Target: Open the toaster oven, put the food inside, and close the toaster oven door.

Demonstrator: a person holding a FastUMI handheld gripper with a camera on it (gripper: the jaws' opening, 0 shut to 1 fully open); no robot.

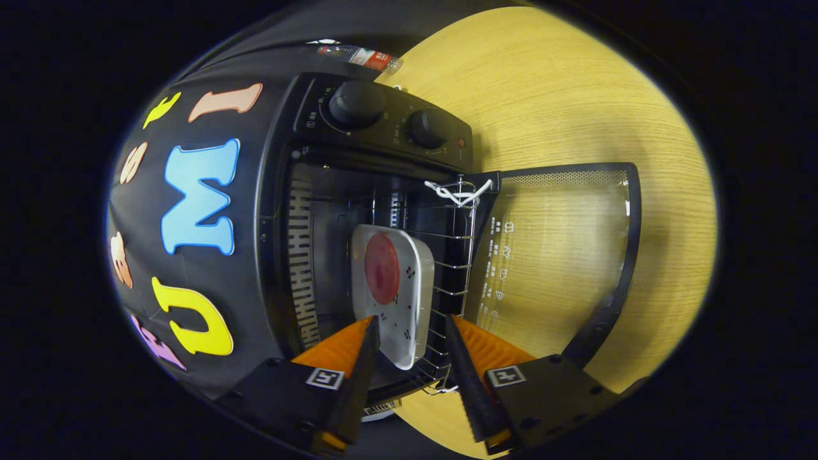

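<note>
Gripper [409,335] fingers are standing apart, open and holding nothing, with a clear gap between them. Just ahead of them, a white tray [418,300] is sitting inside the oven [275,223], resting on the wire rack [457,268]. The tray's near end is showing in the gap between the fingertips, and neither finger appears to be touching it.

On the tray, a round red slice of food [382,268] is lying flat, toward the tray's far end. The view is rolled sideways, so the oven is appearing tipped over: its two knobs [356,102] are showing far from the fingers, and the rack is appearing as a near-upright grid. The tray is a rounded rectangle, and its long axis is running across the oven's mouth, from the side by the fingers toward the knob side.

The glass door [562,255] is lying fully open to the right, swung flat over the wooden table [562,83], with the table's grain showing through the glass. Its dark handle [632,230] is running along the far right edge. A white cord [457,191] is tied at the rack's corner by the door hinge.

Judging from this, the food is already placed inside, and the spread fingers suggest a release. Closing the door looks like the step left; the handle on the right would be the part to reach for.

A bottle [358,56] is lying beyond the oven.
</note>
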